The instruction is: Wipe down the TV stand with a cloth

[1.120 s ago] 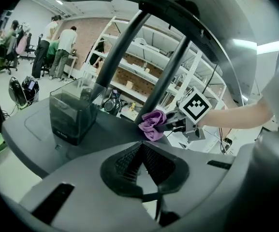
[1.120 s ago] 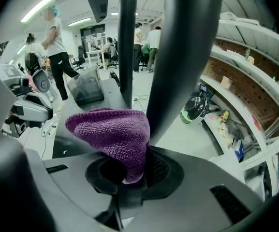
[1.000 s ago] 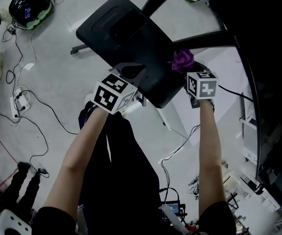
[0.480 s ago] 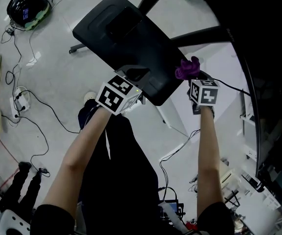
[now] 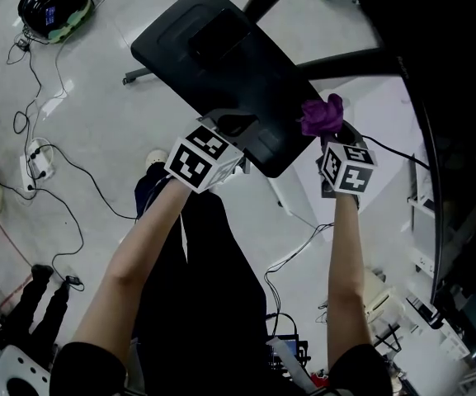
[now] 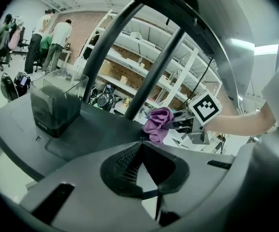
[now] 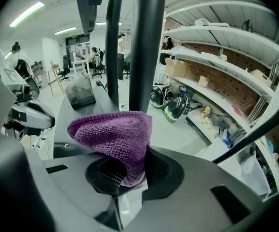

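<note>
Right gripper (image 5: 330, 137): fingers clamped on the bunched purple cloth (image 5: 322, 115), held against the right edge of the stand (image 5: 213, 56) base, likely to wipe it. Left gripper (image 5: 229, 129): fingers together, empty, over near edge, probably steadying.

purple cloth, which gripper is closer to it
Right. The right gripper has the purple cloth clamped between its jaws. The left gripper is apart from it, further left along the near edge of the black stand.

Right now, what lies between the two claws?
In the head view, the near corner of the black stand base sits between left claw and right claw.
</note>
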Action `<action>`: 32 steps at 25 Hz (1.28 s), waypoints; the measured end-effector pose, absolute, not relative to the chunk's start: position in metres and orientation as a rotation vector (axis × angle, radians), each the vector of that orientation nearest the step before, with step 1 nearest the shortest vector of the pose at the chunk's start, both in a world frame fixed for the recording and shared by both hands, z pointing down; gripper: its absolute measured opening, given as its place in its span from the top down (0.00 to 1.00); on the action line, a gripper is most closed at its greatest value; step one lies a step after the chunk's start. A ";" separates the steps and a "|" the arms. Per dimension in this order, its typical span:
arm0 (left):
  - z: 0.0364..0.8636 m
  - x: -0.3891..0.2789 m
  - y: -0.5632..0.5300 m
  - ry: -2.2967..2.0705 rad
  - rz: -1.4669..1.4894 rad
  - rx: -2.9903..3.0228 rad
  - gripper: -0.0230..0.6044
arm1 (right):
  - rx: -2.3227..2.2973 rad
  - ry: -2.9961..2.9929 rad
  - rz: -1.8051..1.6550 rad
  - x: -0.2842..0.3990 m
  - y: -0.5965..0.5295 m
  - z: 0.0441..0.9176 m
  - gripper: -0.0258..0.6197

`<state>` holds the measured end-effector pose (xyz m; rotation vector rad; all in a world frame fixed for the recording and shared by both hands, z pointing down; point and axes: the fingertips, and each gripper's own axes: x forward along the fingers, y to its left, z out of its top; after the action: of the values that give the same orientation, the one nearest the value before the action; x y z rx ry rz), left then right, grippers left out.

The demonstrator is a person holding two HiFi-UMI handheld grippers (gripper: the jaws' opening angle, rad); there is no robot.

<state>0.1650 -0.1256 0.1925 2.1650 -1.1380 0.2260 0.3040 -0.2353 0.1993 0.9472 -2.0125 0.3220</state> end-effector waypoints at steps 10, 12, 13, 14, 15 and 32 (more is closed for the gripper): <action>0.188 0.137 -0.123 -1.169 0.204 2.149 0.95 | 0.880 -2.202 0.395 0.229 -0.217 0.165 0.84; 0.189 0.129 -0.120 -1.178 0.203 2.141 0.95 | 0.836 -2.241 0.453 0.208 -0.209 0.165 0.84; 0.189 0.125 -0.118 -1.183 0.203 2.136 0.95 | 0.819 -2.254 0.483 0.199 -0.206 0.165 0.84; 0.188 0.120 -0.116 -1.189 0.201 2.130 0.95 | 0.806 -2.263 0.511 0.190 -0.203 0.166 0.84; 0.188 0.115 -0.115 -1.197 0.196 2.124 0.95 | 0.793 -2.270 0.539 0.182 -0.200 0.168 0.84; 0.194 0.040 -0.102 -1.275 0.164 2.073 0.95 | 0.649 -2.229 0.881 0.072 -0.181 0.218 0.84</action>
<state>0.0401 -0.1019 0.1935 2.0731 -1.2750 0.1636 0.0720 -0.1810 0.2182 0.6487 -2.2287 0.8811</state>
